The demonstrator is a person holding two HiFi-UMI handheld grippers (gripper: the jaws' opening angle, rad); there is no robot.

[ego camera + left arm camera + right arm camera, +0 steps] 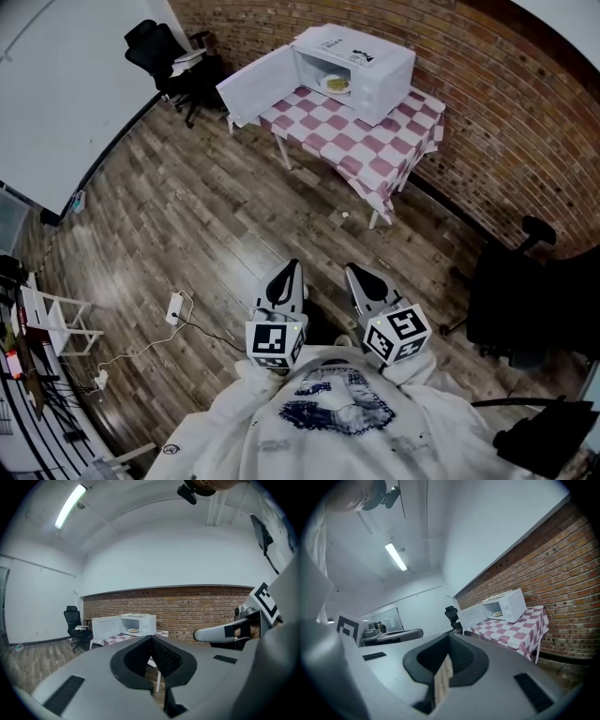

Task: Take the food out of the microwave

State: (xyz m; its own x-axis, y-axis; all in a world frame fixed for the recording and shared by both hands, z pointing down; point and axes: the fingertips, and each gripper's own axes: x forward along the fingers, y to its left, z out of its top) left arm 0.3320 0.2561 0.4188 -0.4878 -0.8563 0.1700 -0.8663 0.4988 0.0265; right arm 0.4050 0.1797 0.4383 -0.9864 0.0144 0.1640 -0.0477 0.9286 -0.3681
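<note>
One microwave (367, 54) stands with its door (258, 86) open on the one checked surface (375, 157), and a single plate of food (336, 83) sits inside it. The left gripper (293, 267) and right gripper (352, 272) are well apart from it. Each has its fingers together on nothing.

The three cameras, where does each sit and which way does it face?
Head view: on the head, looking steeply down; shows the person's chest, left gripper and right gripper.
Left gripper view: rides that gripper, looks along its closed jaws toward the microwave; right gripper at right.
Right gripper view: likewise along closed jaws, microwave off to the right.
Shared: all three see the open microwave.
</note>
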